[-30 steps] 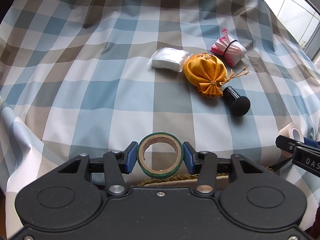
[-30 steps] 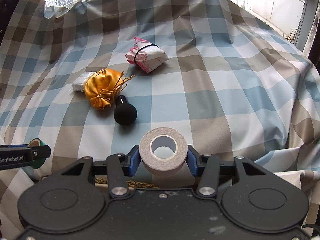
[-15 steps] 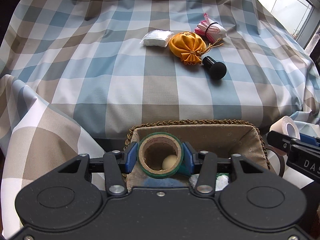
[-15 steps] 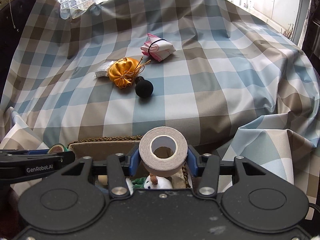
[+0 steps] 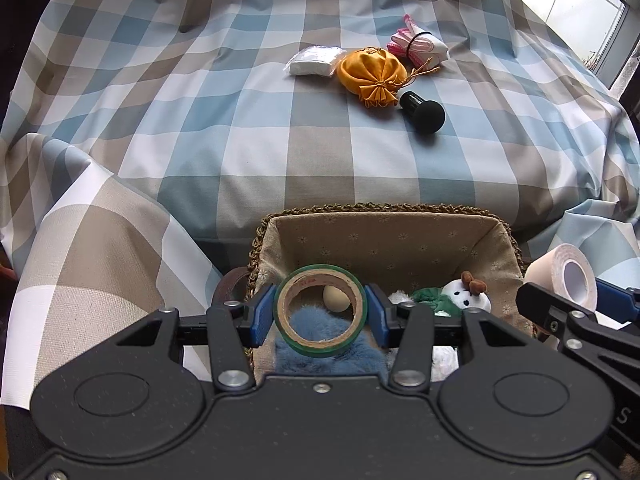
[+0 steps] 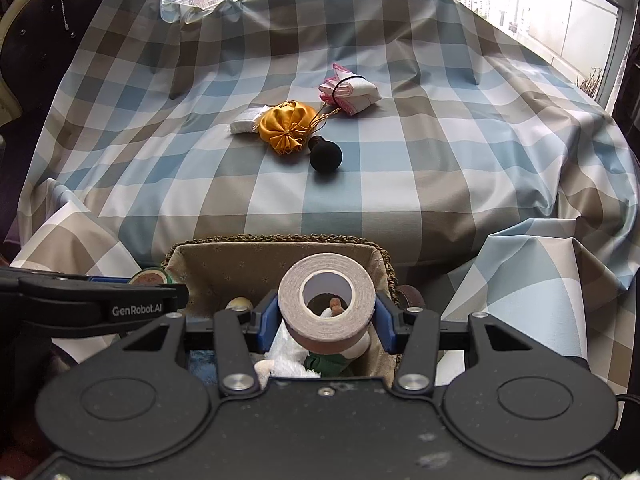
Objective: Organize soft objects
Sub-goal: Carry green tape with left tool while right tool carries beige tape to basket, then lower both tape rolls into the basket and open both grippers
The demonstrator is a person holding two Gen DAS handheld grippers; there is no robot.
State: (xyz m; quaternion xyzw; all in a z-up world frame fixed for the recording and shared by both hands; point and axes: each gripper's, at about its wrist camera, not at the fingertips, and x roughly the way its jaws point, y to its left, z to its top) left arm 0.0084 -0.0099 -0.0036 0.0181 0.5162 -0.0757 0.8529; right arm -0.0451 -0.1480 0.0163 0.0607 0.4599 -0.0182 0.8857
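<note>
Green tape ring clamped in left claw, woven basket below

Matt checked cloth cover, glossy satin pouch, rough woven basket with cloth lining, fluffy blue plush

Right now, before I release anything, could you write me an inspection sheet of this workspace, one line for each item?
Surface: checked cloth over a wide surface.
Job's things: green tape roll and beige tape roll, both held above the basket, which already holds plush toys.
Clutter: white packet, gold pouch, pink cloth bundle, black knob on the cloth.
Grippers: left gripper jaws shut on green roll; right gripper jaws shut on beige roll.
Cables: nothing seen.
Surroundings: windows behind, dark padded chair back.
</note>
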